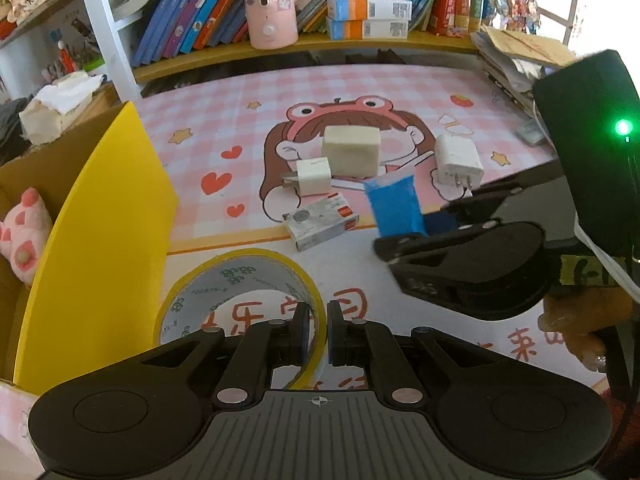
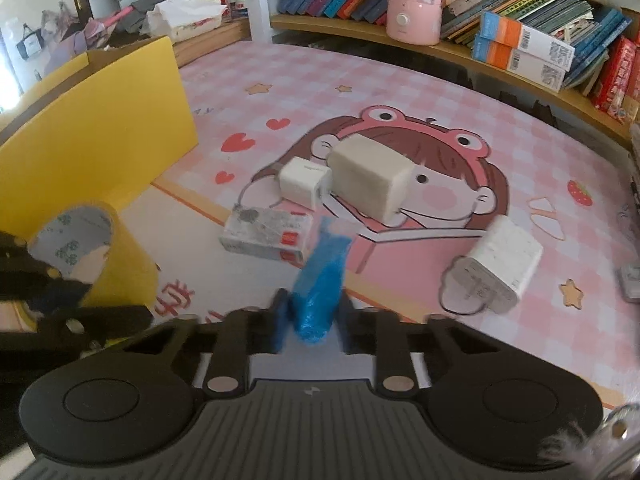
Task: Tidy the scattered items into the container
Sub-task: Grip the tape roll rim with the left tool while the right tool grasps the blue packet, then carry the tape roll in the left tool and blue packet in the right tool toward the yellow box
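Observation:
My left gripper (image 1: 319, 330) is shut on the wall of a yellow tape roll (image 1: 240, 292), which stands on edge on the pink mat; the same tape roll (image 2: 86, 256) shows at the left of the right wrist view. My right gripper (image 2: 314, 316) is shut on a blue plastic packet (image 2: 322, 276), also seen as the blue packet (image 1: 394, 208) in the left wrist view. On the mat lie a beige block (image 2: 372, 178), a small white charger (image 2: 306, 182), a larger white charger (image 2: 496, 266) and a small grey-and-red box (image 2: 266, 238). The cardboard box (image 1: 100, 216) with a yellow flap stands at the left.
A pink plush toy (image 1: 22, 236) lies inside the cardboard box. A wooden shelf (image 1: 312, 42) with books, a pink appliance (image 1: 270, 2) and stacked cartons runs along the back. Loose papers (image 1: 516, 60) pile up at the right rear. A tissue pack (image 1: 60, 100) sits behind the box.

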`<state>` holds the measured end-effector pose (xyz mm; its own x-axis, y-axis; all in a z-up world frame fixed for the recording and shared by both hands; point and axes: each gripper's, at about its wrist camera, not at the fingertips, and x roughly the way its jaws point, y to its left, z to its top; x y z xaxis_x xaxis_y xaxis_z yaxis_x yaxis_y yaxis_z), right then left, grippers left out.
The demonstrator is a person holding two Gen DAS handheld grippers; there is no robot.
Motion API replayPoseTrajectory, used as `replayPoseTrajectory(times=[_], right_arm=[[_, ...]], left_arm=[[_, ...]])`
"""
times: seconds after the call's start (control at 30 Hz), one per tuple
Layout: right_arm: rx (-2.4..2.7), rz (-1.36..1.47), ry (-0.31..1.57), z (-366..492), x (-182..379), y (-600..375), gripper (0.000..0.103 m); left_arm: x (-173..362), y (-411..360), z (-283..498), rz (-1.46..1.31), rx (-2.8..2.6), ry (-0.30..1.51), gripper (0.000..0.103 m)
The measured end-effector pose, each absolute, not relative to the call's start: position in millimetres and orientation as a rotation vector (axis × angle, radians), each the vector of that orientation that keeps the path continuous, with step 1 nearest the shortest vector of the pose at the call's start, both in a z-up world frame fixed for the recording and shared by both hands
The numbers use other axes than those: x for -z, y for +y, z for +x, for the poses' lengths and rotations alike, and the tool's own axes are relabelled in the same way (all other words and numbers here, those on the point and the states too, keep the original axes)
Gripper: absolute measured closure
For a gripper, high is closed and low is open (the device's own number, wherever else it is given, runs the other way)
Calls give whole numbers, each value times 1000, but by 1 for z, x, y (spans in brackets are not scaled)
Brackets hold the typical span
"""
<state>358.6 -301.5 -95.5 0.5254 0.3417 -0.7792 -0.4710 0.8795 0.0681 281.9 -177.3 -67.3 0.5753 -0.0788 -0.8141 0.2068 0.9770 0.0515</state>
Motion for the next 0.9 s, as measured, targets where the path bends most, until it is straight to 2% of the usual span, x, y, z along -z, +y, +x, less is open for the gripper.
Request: replayPoseTrajectory(times=[0.9], right_arm=[[-386,-90,818,282,41,-348,88]], left_arm=[[29,-205,233,130,331,810,95]])
